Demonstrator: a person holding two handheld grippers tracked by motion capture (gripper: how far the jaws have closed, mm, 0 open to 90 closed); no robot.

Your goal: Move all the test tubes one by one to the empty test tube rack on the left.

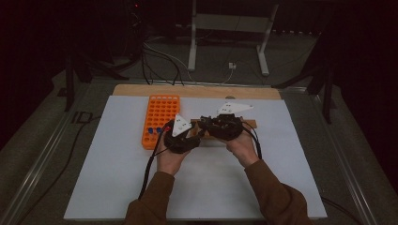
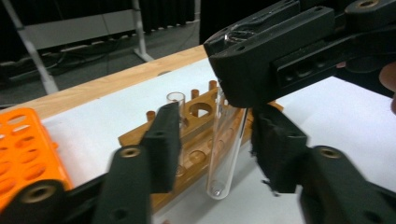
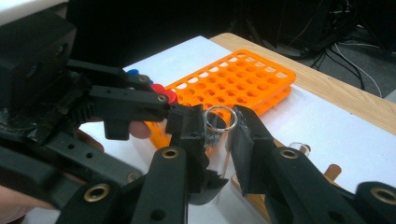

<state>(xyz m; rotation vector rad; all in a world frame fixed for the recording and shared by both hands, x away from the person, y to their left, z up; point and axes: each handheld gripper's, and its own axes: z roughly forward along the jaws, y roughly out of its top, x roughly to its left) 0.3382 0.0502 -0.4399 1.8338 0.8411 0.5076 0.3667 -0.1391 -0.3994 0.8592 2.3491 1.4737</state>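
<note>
Glass tube (image 2: pixel 227 144) beside wooden rack (image 2: pixel 194 140).

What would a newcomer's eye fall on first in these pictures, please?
Most likely the clear glass test tube, held upright near its rim by the right claw, with the left claw open around its lower part, over the wooden rack at mid-table. Next, the bright orange tube rack to the left on the white sheet, with blue and red caps at its near end.
</note>
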